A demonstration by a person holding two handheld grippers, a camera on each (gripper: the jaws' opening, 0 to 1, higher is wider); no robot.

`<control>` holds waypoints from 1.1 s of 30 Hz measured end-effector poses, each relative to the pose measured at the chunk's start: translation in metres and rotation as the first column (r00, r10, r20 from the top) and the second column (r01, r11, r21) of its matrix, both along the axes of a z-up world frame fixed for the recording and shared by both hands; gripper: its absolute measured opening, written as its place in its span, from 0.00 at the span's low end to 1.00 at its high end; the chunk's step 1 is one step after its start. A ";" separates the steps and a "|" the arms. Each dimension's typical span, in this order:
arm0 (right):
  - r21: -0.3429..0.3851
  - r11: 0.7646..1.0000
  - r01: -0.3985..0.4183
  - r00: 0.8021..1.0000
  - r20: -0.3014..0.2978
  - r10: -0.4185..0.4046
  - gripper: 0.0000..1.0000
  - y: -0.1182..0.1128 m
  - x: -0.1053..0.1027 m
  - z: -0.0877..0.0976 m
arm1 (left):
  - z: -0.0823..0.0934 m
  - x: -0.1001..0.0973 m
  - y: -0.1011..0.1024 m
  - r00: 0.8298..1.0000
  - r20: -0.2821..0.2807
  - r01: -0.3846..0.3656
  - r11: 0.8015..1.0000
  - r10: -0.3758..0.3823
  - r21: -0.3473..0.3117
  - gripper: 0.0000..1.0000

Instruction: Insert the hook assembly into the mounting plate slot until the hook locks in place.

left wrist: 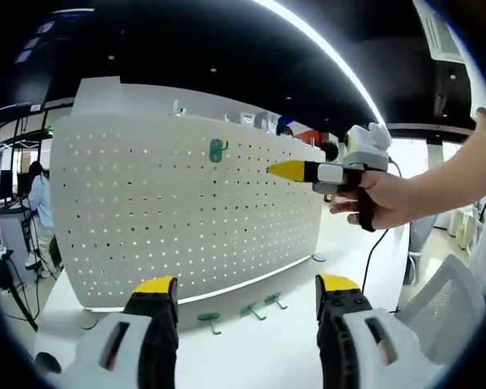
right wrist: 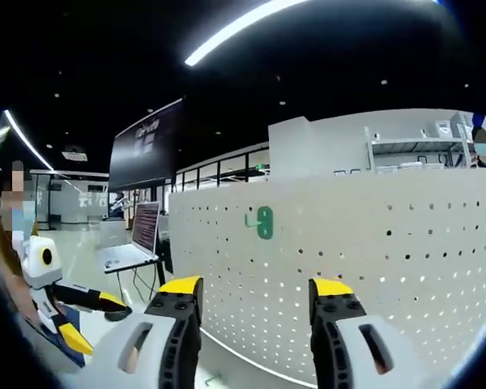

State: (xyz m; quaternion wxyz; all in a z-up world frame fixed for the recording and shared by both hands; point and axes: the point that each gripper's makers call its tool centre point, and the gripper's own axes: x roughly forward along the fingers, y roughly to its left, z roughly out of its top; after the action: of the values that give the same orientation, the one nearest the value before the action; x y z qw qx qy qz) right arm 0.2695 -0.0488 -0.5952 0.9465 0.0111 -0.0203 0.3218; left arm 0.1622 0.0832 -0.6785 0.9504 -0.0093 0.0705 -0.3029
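Left gripper view: the left gripper (left wrist: 247, 293) stands with jaws apart and empty above the white counter (left wrist: 259, 356). Three green hooks (left wrist: 241, 311) lie loose on the counter at the foot of the upright white pegboard (left wrist: 146, 211); a fourth green hook (left wrist: 217, 150) already hangs high on the board. The right gripper (left wrist: 287, 170), held in a person's hand (left wrist: 385, 198), points at the board near that mounted hook; its yellow tips read as together, with nothing seen between them. Right gripper view: the right gripper (right wrist: 255, 288) shows jaws apart and empty, facing the mounted hook (right wrist: 262, 222). Judged properties: the loose hooks look light, stiff plastic, probably slippery; a hold across the flat back plate, leaving the insertion prongs free, seems best.
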 end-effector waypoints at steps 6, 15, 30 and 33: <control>-0.008 1.000 -0.003 1.000 -0.018 0.003 0.52 -0.007 -0.009 -0.009 | -0.001 -0.001 -0.001 1.000 -0.004 0.002 1.000 -0.002 0.003 0.71; -0.028 1.000 -0.005 0.999 -0.037 0.004 0.53 -0.016 -0.021 -0.021 | -0.002 -0.001 -0.001 1.000 -0.005 0.007 1.000 -0.007 0.006 0.71; -0.042 0.999 0.002 0.998 -0.070 -0.005 0.53 -0.031 -0.035 -0.037 | -0.003 -0.002 -0.004 1.000 -0.009 0.013 1.000 -0.013 0.000 0.72; -0.038 0.999 0.006 0.997 -0.078 -0.009 0.54 -0.035 -0.038 -0.041 | -0.004 -0.002 -0.004 1.000 -0.011 0.014 1.000 -0.014 0.003 0.72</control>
State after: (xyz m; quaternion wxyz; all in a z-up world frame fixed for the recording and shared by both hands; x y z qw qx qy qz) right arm 0.2311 -0.0840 -0.6357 0.9479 0.0059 0.0228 0.3177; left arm 0.1598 0.0787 -0.6822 0.9478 -0.0090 0.0761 -0.3095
